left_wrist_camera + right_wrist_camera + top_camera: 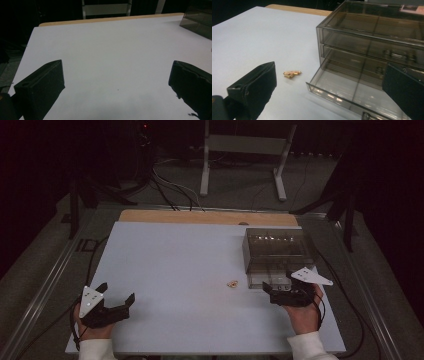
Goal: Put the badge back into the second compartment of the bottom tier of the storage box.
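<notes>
1. Left claw (118, 295) spread wide, holding nothing, over bare white bench (165, 265).
2. Right claw (329, 92) wide, holding nothing, at smoky drawer box (276, 251); bottom drawer (352, 92) pulled out.
3. Small gold piece (232, 283) on bench just left of drawer.

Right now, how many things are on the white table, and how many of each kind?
Smoky clear plastic drawer boxes: 1
Small gold shiny trinkets: 1
Black two-jaw tools: 2, left tool and right tool
Total: 4
</notes>
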